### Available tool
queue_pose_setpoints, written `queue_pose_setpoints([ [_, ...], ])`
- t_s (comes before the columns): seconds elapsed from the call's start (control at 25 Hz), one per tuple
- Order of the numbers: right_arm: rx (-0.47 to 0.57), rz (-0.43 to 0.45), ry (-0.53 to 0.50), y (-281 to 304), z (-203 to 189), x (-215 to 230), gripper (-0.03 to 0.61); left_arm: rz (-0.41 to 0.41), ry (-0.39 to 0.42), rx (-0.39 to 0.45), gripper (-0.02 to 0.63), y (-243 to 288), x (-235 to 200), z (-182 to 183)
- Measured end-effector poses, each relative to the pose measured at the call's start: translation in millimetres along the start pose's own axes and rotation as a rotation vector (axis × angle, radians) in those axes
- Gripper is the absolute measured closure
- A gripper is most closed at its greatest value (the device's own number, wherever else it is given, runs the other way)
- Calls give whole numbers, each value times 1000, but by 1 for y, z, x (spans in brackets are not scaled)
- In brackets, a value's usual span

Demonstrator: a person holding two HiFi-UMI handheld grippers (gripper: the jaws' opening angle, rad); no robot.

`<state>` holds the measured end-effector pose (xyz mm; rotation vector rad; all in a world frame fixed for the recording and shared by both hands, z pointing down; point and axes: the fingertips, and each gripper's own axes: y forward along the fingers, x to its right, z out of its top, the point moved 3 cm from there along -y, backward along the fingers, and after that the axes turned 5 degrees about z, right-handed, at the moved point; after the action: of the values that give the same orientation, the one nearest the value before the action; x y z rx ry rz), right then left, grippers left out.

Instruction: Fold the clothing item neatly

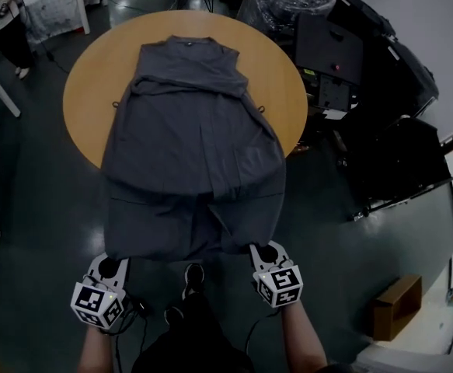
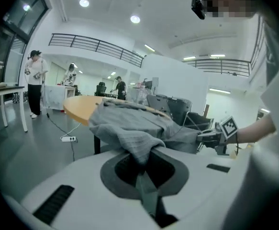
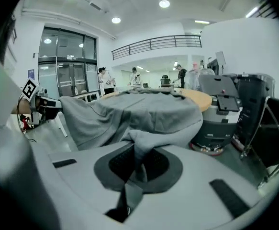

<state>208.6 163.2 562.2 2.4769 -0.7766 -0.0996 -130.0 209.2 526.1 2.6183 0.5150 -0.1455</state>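
Observation:
A dark grey sleeveless garment lies spread on the round wooden table, collar at the far side, its hem hanging over the near edge. My left gripper is shut on the hem's left corner. My right gripper is shut on the right corner. In the left gripper view the cloth runs from the jaws up onto the table. The right gripper view shows the grey cloth draped over the table and the other gripper at the left.
Black cases and a wrapped bundle crowd the table's right side. A white table stands at the far left, a cardboard box on the floor at the right. People stand in the background. A power strip lies on the floor.

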Motion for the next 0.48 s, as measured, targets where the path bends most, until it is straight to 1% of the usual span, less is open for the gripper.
queue_pose_setpoints([
  [0.12,36,-3,-40,-18,51,-2,575,-5,4,57,600,-11,1,54],
  [0.24,61,-32,-43,-27,95,6,575,2,25,93,600,-10,-1,100],
  [0.36,93,-45,-43,-25,138,21,575,-3,36,120,600,3,-5,139],
  [0.48,141,-39,-63,-11,183,44,575,9,20,163,600,23,-13,180],
])
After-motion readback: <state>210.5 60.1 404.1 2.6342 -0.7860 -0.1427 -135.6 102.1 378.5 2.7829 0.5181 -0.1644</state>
